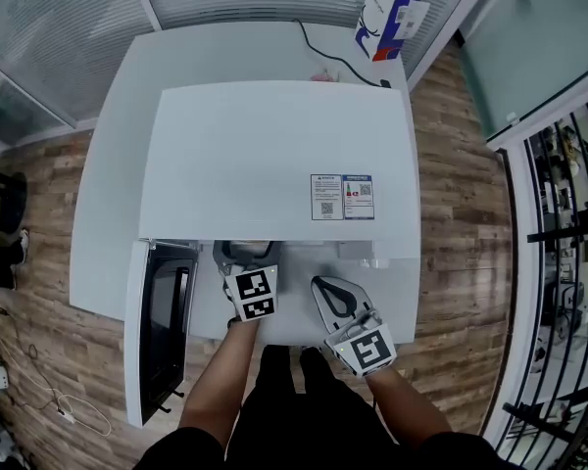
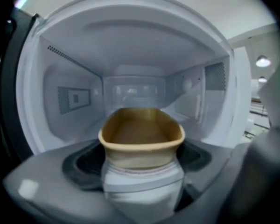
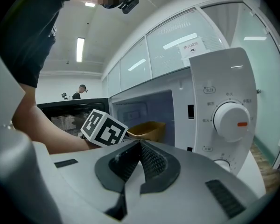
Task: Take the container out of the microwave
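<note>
**Two jaws astride the container, lift-out not yet begun**

The left gripper (image 1: 247, 255) has its jaws spread wide, one to either side of the container (image 2: 142, 134). No pad is plainly pressing on its walls. The right gripper (image 3: 141, 146) has its jaws together on nothing and hangs outside the microwave (image 1: 274, 164), in front of its dial (image 3: 231, 120).

The container sits inside the microwave, near the front of the cavity and about midway between its side walls. It is open and oblong with rounded corners, tan inside and at the rim, and looks empty. Its lower part reads paler, and I cannot tell whether that is the container itself or something below it.

Done, by my reading: the door (image 1: 162, 326) stands swung out at the microwave's left, and the left gripper is at the mouth. Left to do: close on the container, draw it out of the microwave and set it down.
</note>
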`<act>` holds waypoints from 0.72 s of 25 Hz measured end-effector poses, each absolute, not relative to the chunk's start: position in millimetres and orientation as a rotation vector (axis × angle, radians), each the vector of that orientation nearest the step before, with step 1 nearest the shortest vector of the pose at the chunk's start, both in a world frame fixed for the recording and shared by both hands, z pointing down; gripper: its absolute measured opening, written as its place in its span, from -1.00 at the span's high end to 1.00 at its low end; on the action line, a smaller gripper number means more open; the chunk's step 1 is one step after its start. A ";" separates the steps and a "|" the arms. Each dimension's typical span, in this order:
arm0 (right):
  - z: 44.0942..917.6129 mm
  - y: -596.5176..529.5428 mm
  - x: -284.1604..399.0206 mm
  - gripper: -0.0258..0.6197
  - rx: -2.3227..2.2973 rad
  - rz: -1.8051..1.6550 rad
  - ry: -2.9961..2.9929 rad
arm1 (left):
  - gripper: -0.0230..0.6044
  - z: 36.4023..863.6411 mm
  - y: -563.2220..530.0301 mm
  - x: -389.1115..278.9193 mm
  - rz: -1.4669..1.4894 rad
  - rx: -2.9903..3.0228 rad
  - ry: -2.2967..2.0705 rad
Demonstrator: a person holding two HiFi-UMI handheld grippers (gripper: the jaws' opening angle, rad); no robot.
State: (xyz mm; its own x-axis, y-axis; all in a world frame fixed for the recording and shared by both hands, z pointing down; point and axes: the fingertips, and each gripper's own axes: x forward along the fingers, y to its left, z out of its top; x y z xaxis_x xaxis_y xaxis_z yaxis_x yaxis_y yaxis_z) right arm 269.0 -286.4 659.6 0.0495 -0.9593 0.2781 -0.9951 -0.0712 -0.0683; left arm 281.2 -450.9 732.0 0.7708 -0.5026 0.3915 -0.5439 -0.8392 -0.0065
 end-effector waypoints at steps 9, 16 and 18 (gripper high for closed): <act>654.4 -284.4 263.5 0.92 2.176 0.359 -2.038 | -0.59 723.0 -438.8 268.1 0.541 2.846 -0.850; 639.5 -273.7 272.2 0.92 2.241 0.331 -2.002 | -0.58 706.0 -408.9 250.9 0.508 2.891 -0.789; 633.4 -271.5 271.4 0.92 2.239 0.311 -2.000 | -0.58 701.4 -400.9 241.6 0.500 2.892 -0.796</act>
